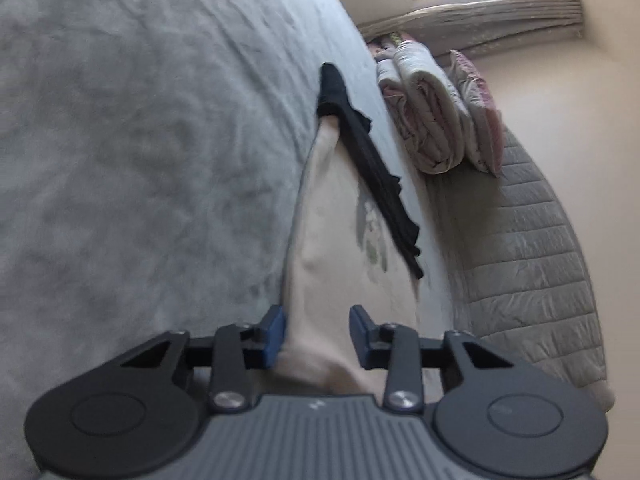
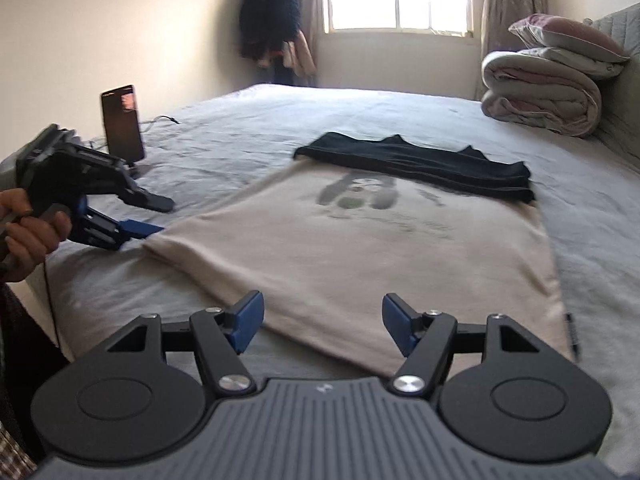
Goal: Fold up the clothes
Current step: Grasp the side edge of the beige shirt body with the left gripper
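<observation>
A beige T-shirt point(image 2: 360, 248) with a grey print lies flat on the grey bed sheet point(image 2: 240, 132). A folded black garment point(image 2: 420, 164) lies across its far end. My right gripper point(image 2: 323, 324) is open over the shirt's near hem, holding nothing. My left gripper point(image 1: 318, 334) is open, its jaws on either side of the beige shirt's point(image 1: 340, 240) left corner. In the right wrist view the left gripper point(image 2: 158, 216) shows at the shirt's left edge, held by a hand. The black garment point(image 1: 368, 160) also shows in the left wrist view.
A phone on a stand point(image 2: 122, 124) stands at the bed's left side, with a cable behind it. Rolled quilts and pillows point(image 2: 548, 84) are stacked at the far right by the padded headboard point(image 1: 528, 264). Dark clothes point(image 2: 272, 20) hang in the corner by the window.
</observation>
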Tool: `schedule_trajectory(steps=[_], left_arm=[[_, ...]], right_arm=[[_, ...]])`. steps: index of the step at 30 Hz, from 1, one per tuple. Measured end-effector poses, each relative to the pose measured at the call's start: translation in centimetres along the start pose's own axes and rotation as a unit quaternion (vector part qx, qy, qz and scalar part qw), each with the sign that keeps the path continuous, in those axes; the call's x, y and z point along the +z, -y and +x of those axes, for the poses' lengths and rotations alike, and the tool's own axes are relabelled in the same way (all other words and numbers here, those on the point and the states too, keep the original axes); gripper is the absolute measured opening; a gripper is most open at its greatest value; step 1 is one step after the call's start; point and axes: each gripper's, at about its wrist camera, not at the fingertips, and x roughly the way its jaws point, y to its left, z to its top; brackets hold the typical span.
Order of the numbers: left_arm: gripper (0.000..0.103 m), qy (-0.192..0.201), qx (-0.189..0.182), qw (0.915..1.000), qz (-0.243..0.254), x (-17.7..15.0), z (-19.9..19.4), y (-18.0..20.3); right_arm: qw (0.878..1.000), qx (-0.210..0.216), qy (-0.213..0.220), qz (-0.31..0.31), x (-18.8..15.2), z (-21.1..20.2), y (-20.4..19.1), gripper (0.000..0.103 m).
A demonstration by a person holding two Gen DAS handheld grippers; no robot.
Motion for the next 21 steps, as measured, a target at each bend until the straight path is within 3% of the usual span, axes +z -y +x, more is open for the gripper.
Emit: schedule_trajectory(steps=[3, 7, 11, 15, 21], left_arm=[[0.031, -0.012, -0.002, 0.9999, -0.01, -0.4, 0.1, -0.1], [0.03, -0.027, -0.004, 0.9996, 0.006, -1.0, 0.6, 0.5], [0.009, -0.062, -0.029, 0.9976, -0.006, -1.3, 1.6, 0.8], [0.008, -0.041, -0.048, 0.998, -0.009, -1.3, 0.9, 1.2], [0.008, -0.014, -0.127, 0.9909, -0.042, -1.1, -0.5, 1.0]], right_arm=[[1.0, 0.013, -0.009, -0.004, -0.6, 0.5, -0.8, 0.069], [0.999, 0.0, -0.027, -0.027, -1.4, 1.2, -1.8, 0.069], [0.999, -0.002, -0.024, -0.032, -1.5, 1.6, -2.2, 0.069], [0.998, -0.009, -0.018, -0.064, -1.6, 1.6, -3.4, 0.07], [0.989, -0.033, -0.004, -0.145, -1.0, 2.5, -6.6, 0.069]])
